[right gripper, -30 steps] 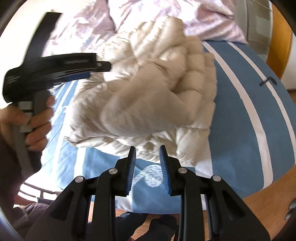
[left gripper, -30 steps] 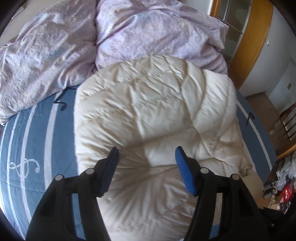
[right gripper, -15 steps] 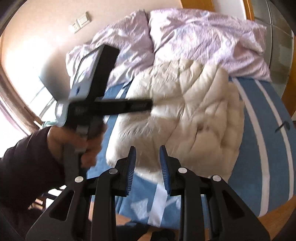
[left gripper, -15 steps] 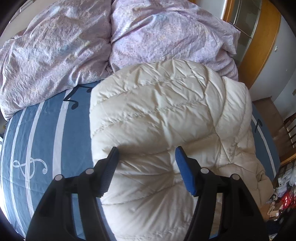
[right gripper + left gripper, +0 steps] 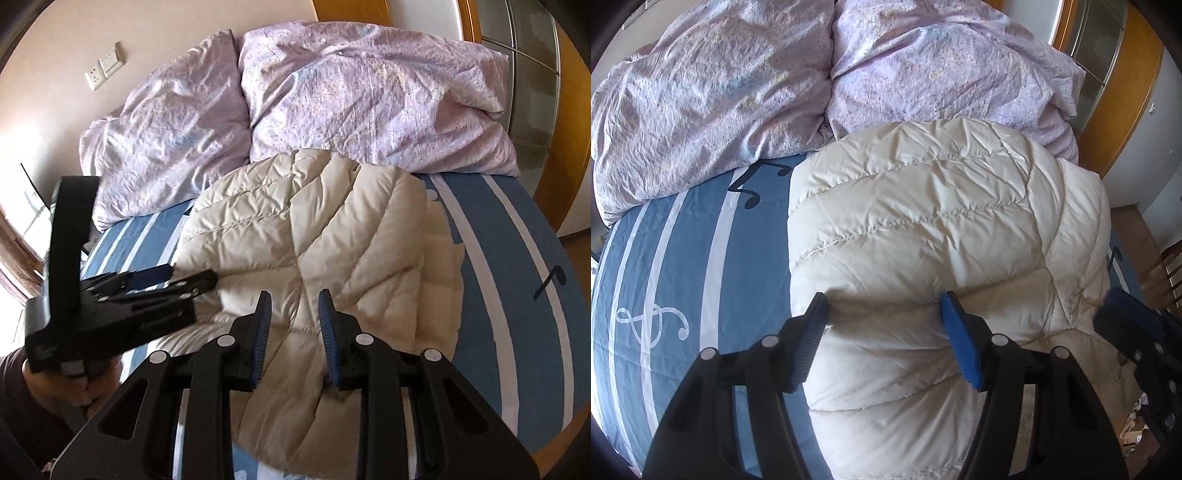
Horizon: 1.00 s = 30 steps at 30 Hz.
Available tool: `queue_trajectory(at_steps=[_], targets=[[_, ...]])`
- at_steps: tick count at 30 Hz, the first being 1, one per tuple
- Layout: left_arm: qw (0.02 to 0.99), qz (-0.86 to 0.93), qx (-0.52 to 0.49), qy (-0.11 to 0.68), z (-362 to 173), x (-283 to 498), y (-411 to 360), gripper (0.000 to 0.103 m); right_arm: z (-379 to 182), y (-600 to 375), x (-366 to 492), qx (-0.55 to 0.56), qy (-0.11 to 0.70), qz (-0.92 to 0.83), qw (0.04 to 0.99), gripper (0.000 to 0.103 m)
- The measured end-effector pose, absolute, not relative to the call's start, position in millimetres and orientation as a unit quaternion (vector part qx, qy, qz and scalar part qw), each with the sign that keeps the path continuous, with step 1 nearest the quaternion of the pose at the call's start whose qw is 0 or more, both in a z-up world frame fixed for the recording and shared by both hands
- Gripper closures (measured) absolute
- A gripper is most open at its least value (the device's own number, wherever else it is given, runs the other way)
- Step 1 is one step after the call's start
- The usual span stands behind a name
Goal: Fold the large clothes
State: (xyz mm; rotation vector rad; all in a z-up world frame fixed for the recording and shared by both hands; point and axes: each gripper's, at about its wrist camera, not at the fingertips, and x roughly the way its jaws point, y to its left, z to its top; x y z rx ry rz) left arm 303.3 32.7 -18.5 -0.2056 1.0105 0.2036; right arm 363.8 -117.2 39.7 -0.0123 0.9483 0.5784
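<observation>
On the bed (image 5: 665, 258), the cream jacket (image 5: 923, 229) lies under both jaws.

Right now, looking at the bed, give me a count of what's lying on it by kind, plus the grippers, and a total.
Cream quilted jacket: 1
Lilac pillows, one on the left, one on the right: 2
Grippers, left gripper and right gripper: 2
Total: 5, on the blue striped sheet.
</observation>
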Motion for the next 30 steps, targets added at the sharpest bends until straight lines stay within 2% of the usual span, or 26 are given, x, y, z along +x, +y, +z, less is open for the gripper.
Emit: queue_trajectory(at_steps=[30], targets=[[0.867,0.099,-0.081,0.481,-25.2,330.6,21.8,0.034,-21.6,-130.4,414.1,0.002,0.506,0.223,0.833,0.076]])
